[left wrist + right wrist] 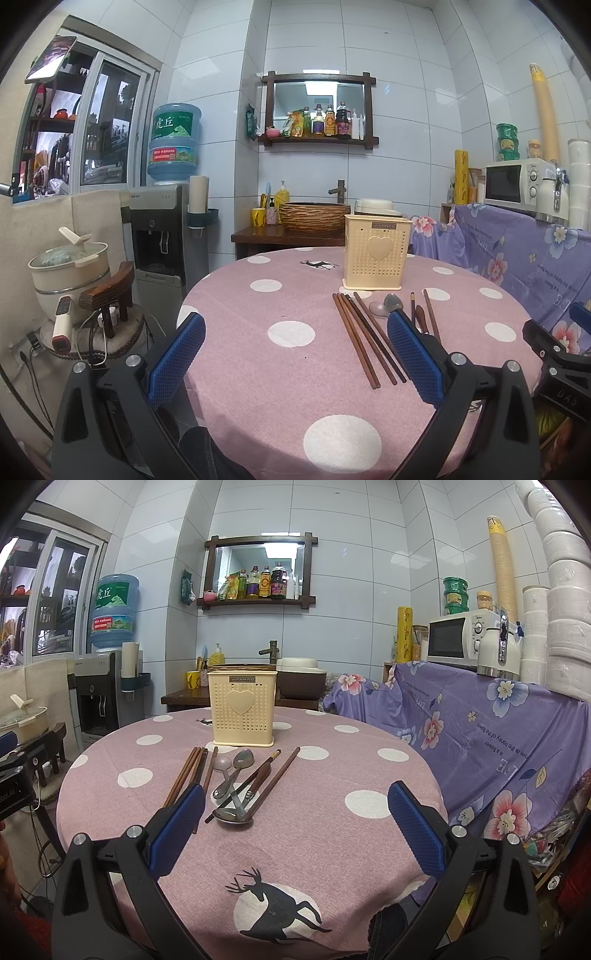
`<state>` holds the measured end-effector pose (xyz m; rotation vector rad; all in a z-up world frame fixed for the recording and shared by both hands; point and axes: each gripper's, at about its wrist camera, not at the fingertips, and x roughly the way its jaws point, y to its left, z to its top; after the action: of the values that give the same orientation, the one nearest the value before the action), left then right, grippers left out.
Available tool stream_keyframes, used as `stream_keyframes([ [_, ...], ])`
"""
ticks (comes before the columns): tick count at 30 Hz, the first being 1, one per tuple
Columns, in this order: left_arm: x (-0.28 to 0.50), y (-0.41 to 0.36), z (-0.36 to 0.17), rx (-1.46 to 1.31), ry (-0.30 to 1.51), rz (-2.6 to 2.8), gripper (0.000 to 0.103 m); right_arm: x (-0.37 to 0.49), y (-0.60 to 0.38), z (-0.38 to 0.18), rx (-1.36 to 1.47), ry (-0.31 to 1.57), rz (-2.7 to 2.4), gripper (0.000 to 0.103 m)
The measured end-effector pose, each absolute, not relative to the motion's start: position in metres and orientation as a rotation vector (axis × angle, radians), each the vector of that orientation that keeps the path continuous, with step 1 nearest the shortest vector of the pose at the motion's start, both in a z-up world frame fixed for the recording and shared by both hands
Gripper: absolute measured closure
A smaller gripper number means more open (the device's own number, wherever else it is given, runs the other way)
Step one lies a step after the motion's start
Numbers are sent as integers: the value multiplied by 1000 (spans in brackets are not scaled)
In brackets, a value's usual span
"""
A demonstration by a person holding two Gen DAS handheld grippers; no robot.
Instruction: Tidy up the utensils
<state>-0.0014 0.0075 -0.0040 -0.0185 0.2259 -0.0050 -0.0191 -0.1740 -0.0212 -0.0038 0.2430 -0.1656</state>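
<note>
The left hand-held gripper (295, 347) hovers over the near part of a round bench (258, 387) covered in a pink polka-dot cloth, its blue-padded jaws spread wide and holding nothing. The right hand-held gripper (295, 823) is likewise spread and empty, low over the near edge. The utensils lie loose on the cloth: a bundle of brown chopsticks (360, 339) on the left, then metal spoons (232, 775) crossed over more dark sticks (273, 782) to the right. Their long axes run roughly near to far, handles fanning slightly. Just beyond them, toward the far side, stands a cream perforated utensil holder (242, 714) with a heart on its front, upright and apparently empty. The chopstick bundle sits between the left gripper's pads, slightly right of centre, so that hand seems nearer to it; the spoons lie just ahead-left of the right one.
</note>
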Motion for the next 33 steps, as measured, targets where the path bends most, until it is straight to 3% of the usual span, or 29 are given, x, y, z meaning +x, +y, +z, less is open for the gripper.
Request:
stream_keyframes([
  [33,-1,9,-3,-15,228,-5,5,-19,-174,-21,-5,243,-165,5],
])
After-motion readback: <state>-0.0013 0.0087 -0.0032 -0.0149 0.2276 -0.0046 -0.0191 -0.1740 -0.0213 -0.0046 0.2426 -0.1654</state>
